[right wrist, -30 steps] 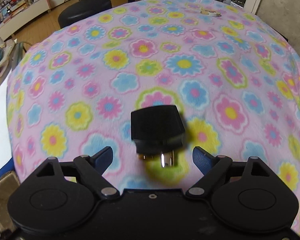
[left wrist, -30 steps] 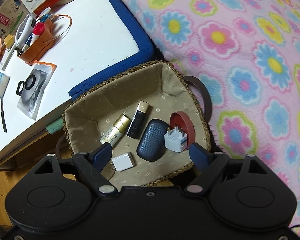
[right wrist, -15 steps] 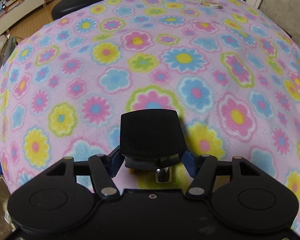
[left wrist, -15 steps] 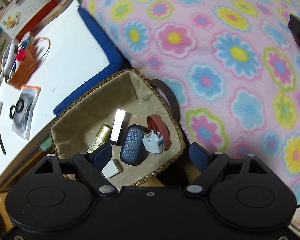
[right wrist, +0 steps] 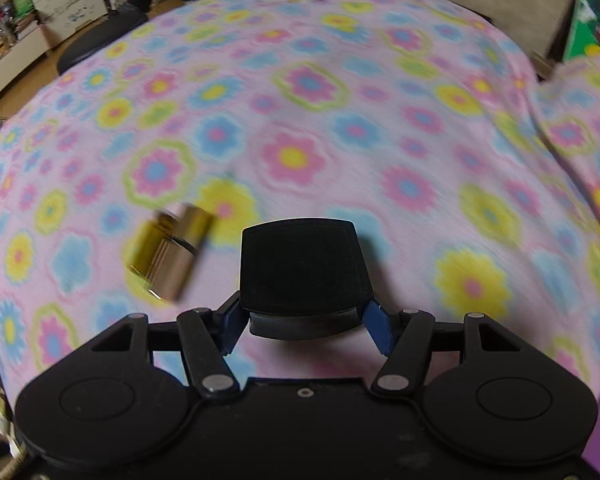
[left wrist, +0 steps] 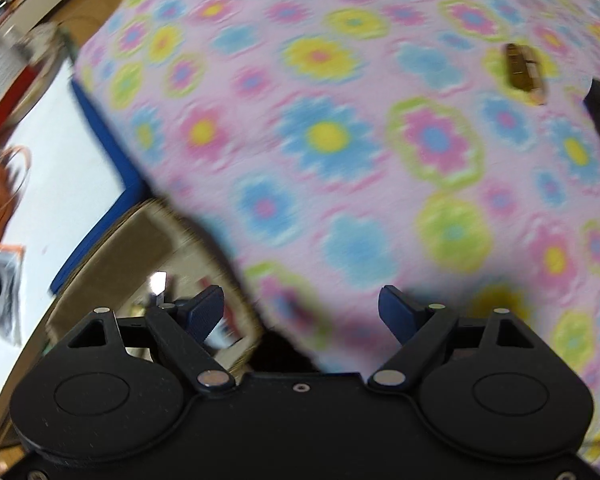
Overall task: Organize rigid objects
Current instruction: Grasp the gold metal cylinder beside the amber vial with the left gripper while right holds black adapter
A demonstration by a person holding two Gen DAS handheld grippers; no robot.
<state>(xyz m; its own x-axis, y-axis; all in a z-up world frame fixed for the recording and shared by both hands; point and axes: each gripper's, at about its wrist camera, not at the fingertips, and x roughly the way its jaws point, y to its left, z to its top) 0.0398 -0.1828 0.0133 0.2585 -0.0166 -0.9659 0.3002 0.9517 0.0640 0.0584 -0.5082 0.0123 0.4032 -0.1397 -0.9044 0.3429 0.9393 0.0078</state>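
Two grippers in view, both over the pink fleece blanket with a multicoloured flower print (right wrist: 340, 112).

Right gripper (right wrist: 304, 330): jaws have just been closing, now clamped on the black wedge-shaped plastic plug adapter (right wrist: 302, 268). Blue pads press on its lower sides; the wide flat top faces the camera. Adapter is lifted clear of the blanket.

Just left of it on the blanket, not touching: a small gold, shiny, box-shaped object (right wrist: 168, 256), motion-blurred, lying tilted. Can't tell what it is. Same gold object shows in the left wrist view at upper right (left wrist: 524, 74), with a dark shape at the right edge beside it, too blurred to identify.

Left gripper (left wrist: 302, 314): jaws spread wide, nothing between the pads. It sits over the blanket edge, next to the woven basket with beige fabric lining (left wrist: 148, 232) at lower left. Basket contents are mostly hidden and blurred. White tabletop (left wrist: 60, 184) with clutter further left.
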